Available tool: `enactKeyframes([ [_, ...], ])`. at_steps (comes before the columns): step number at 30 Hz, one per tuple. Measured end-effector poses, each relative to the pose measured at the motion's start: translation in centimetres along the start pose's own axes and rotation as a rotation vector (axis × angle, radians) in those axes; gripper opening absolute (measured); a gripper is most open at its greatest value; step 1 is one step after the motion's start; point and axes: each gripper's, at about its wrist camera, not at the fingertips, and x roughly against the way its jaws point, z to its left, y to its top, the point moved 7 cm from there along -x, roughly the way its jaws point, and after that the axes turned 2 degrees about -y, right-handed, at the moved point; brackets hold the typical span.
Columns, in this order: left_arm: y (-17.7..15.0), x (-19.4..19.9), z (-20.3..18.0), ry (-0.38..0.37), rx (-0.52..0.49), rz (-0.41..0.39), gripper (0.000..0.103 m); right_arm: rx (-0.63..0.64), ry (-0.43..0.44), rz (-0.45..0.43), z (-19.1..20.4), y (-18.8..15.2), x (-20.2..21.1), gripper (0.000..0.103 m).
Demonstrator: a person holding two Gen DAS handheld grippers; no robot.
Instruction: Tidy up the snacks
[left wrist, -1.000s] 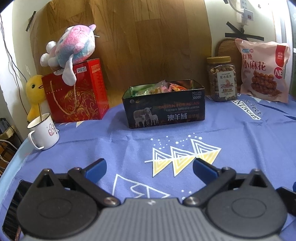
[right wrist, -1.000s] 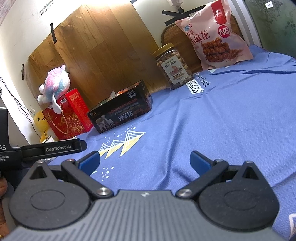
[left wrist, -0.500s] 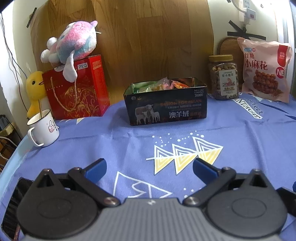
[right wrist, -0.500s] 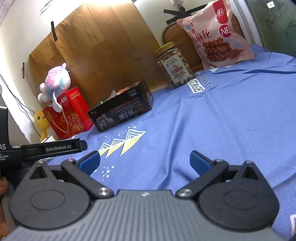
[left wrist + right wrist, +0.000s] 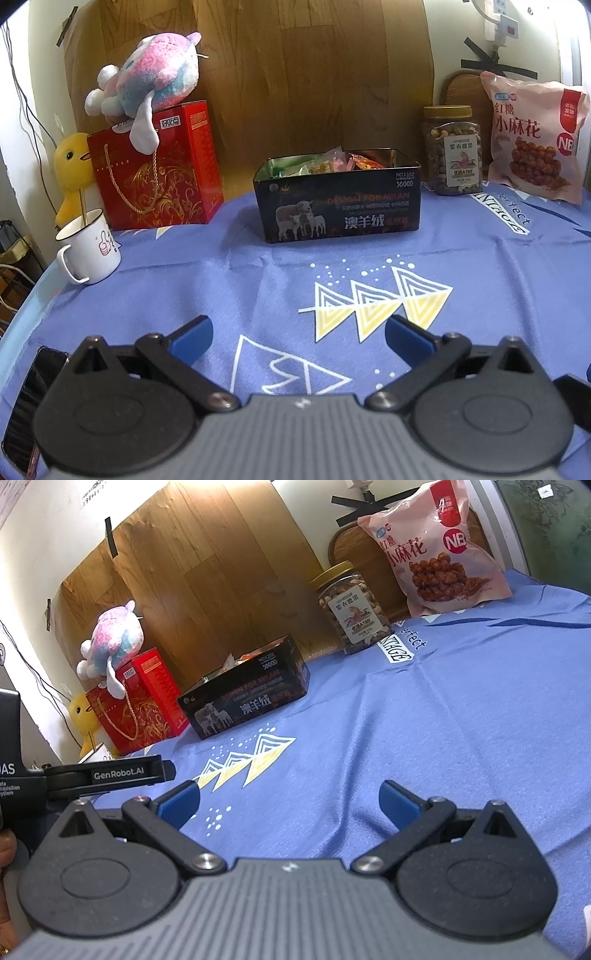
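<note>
**Both hand-held grippers pulling back from the tin, nothing in either**

Since a second ago the tin [image 5: 338, 195] has shrunk a little and slid up in my left view, and the same in my right view, so I read both units as backing away from it and tipping slightly. Nothing on the cloth itself has shifted.

The tin sits open on the blue cloth [image 5: 258, 280] covering the worktop, toward the back, with wrapped snacks [image 5: 332, 162] heaped inside it up to the rim. Its long side faces me, running left to right. Just right of it stands the nut jar [image 5: 452, 149], lid on, and right of that the pink snack bag [image 5: 533, 140] leans against the wall. To the tin's left are the red gift bag [image 5: 155, 173] with a plush toy [image 5: 147, 88] on top, and a white mug [image 5: 88, 245] nearer the edge.

From my left hand-held gripper [image 5: 297, 338] the tin lies straight ahead, well apart. From my right hand-held gripper [image 5: 290, 799] it lies ahead and off to the left, while the jar and bag sit ahead, slightly right. So I judge the left is squared up for the tin, the right better placed for the jar or bag.

Both are spread wide, blue pads [image 5: 192, 338] apart over bare cloth, gripping nothing.
</note>
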Motion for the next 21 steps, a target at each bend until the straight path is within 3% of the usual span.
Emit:
enactKeyframes([
  [21,-0.04,0.08,-0.01,0.003,-0.006,0.005,0.103,0.000,0.000,0.000,0.05,0.04,0.06,0.103],
])
